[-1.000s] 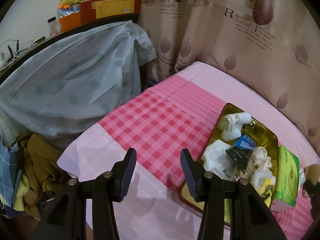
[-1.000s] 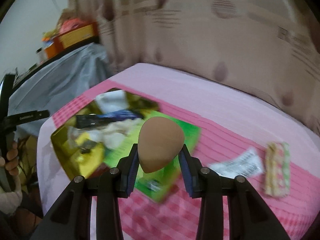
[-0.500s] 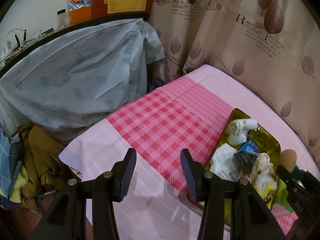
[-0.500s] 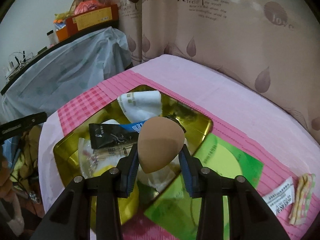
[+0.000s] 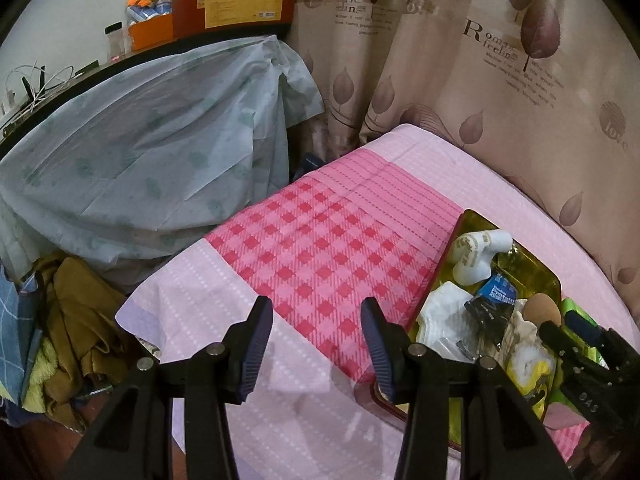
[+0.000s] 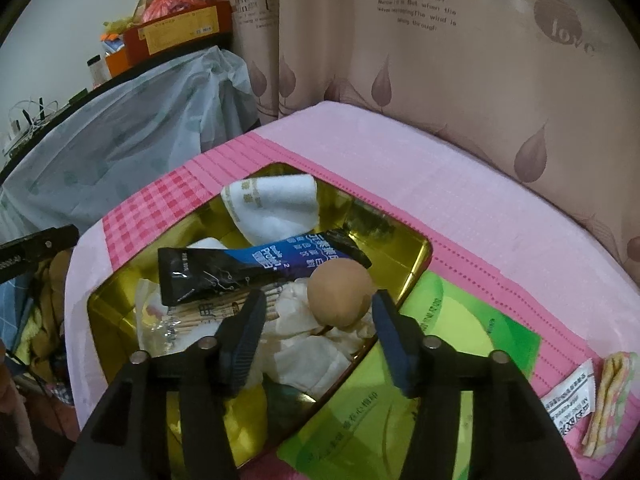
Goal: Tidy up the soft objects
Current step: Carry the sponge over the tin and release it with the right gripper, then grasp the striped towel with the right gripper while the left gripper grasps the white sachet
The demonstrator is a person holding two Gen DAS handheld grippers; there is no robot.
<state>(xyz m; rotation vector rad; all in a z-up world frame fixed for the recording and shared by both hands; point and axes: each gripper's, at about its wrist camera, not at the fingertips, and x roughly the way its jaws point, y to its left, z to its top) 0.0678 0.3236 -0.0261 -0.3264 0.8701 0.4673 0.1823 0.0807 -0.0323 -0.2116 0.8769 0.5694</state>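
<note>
Released from your right gripper [image 6: 318, 320], whose jaws have just been opening, the sponge [image 6: 340, 294] now rests in the gold tray [image 6: 416, 258], one item sorted.

A table [image 6: 460, 184] with a pink cloth, checked at one end, carries a golden tray [image 6: 416, 256], a green packet [image 6: 472, 332] touching it, and near the edge a white sachet [image 6: 570, 398] beside a folded cloth [image 6: 610, 392].

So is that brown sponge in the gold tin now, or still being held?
In the tin. The sponge rests on the white cloths there, and the right gripper has just opened, its jaws clear of it.
</note>
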